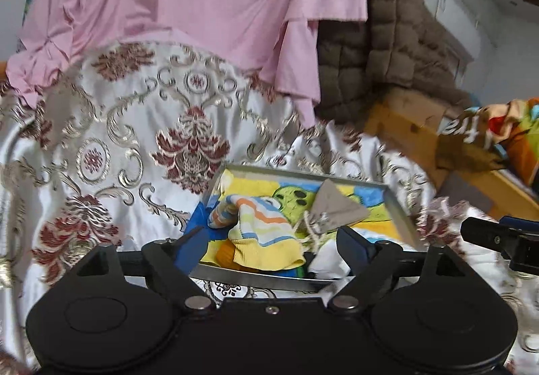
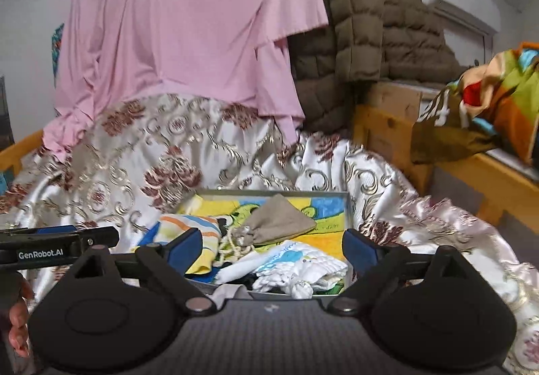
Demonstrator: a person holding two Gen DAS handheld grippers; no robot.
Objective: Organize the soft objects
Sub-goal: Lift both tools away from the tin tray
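A metal tray (image 1: 399, 216) (image 2: 350, 206) sits on the satin floral bedspread, lined with a bright cartoon cloth. In it lie a striped yellow-orange sock (image 1: 266, 233) (image 2: 188, 233), a grey drawstring pouch (image 1: 337, 210) (image 2: 279, 223) and a white printed cloth (image 2: 296, 267) (image 1: 328, 262). My left gripper (image 1: 271, 245) is open and empty, just above the tray's near edge over the sock. My right gripper (image 2: 273, 250) is open and empty, over the tray's near edge above the white cloth.
The floral bedspread (image 1: 134, 139) (image 2: 134, 156) covers the bed. A pink garment (image 1: 202, 4) (image 2: 188, 38) and a brown quilted jacket (image 1: 380, 51) (image 2: 363, 38) hang behind. A wooden bed frame (image 2: 471, 173) and a colourful cloth (image 2: 498, 95) are at the right.
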